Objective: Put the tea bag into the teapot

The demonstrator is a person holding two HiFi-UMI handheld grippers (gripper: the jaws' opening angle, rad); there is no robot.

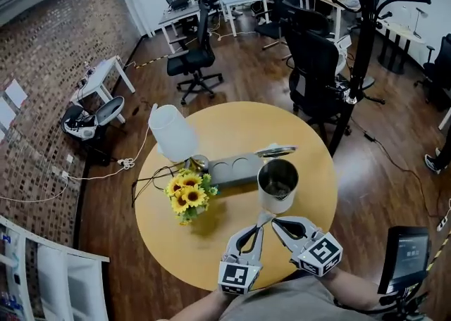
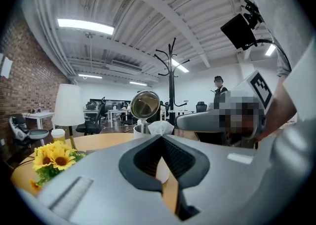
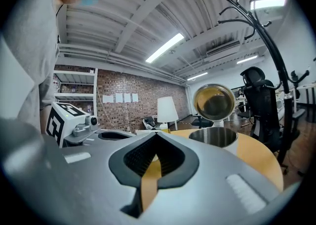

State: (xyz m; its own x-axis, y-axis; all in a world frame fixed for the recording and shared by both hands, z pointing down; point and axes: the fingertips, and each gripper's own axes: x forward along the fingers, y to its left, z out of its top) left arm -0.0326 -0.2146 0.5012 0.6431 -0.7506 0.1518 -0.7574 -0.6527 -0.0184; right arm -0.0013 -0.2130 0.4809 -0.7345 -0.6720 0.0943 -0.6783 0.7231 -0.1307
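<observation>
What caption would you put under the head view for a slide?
Left hand-held gripper pinches a white tea bag before the open teapot; right hand-held gripper sits shut beside it.

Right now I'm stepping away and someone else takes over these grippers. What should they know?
Left gripper: shut on what looks like the tea bag, with its tips low beside the teapot.
Right gripper: shut, empty, close beside the left one.
Teapot: on the round table, lid tipped open.
Done: the tea bag is in hand.
Left: lift it over the rim and release it inside.
</observation>
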